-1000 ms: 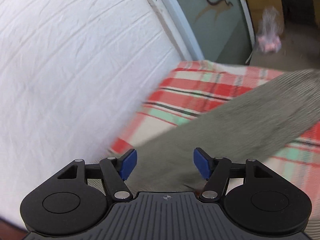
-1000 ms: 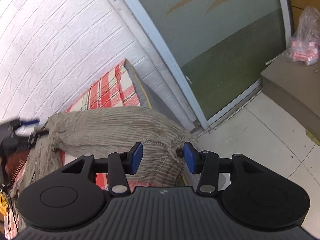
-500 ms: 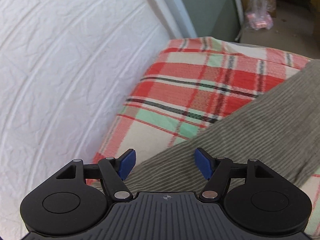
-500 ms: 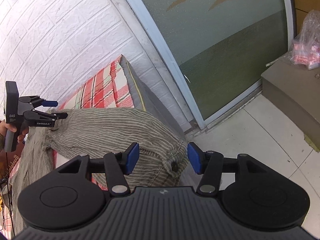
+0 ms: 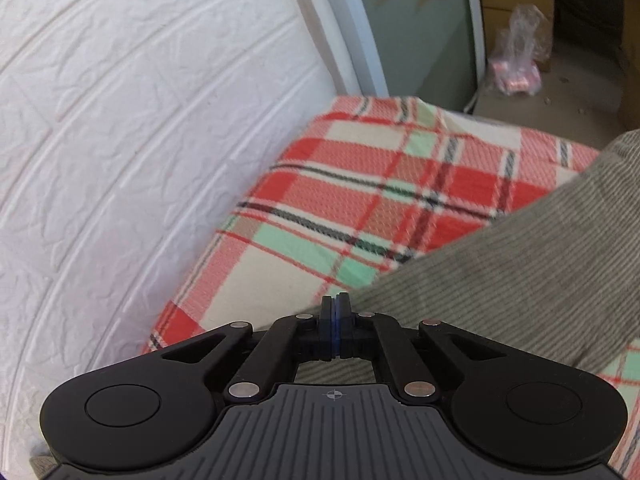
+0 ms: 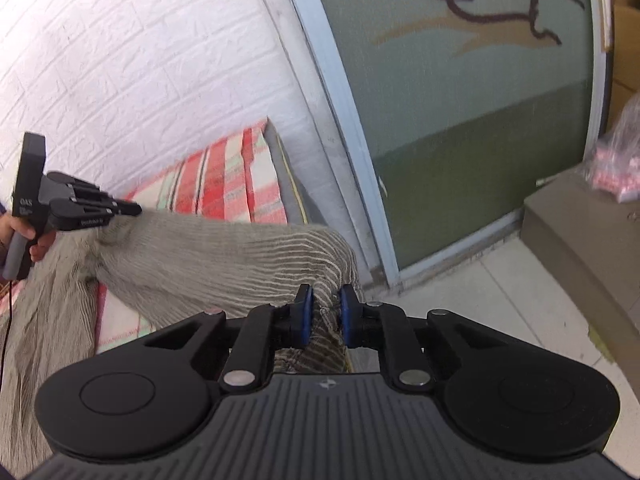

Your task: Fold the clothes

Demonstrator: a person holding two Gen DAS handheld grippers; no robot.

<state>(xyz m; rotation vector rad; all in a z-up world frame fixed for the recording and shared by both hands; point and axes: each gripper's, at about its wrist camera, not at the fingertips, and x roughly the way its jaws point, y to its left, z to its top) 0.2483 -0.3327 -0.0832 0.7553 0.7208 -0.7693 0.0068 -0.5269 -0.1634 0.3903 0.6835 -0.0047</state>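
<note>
Left and right wrist views of a garment held at two ends. The striped grey-brown garment (image 6: 208,256) is seen stretched across the red, green and cream plaid blanket (image 5: 360,200) that covers a mattress set against a white brick-patterned wall (image 5: 140,120). In the left wrist view the left gripper (image 5: 336,328) is shown with its blue pads pressed fully together at the garment's near edge; whether cloth is pinched between them cannot be told from this view. In the right wrist view the same gripper (image 6: 120,210) is seen from the side, held by a hand (image 6: 24,236), its tips meeting the far end of the garment, where the cloth is gathered and drawn up. The right gripper (image 6: 324,316) is shown with its jaws closing, a narrow gap left between the blue pads, and a bunched fold of the garment is lodged in that gap and touched by both pads. Behind the mattress a frosted glass door (image 6: 460,100) with a branch motif is visible, and a plastic bag (image 5: 520,60) lies on a low step beside it
</note>
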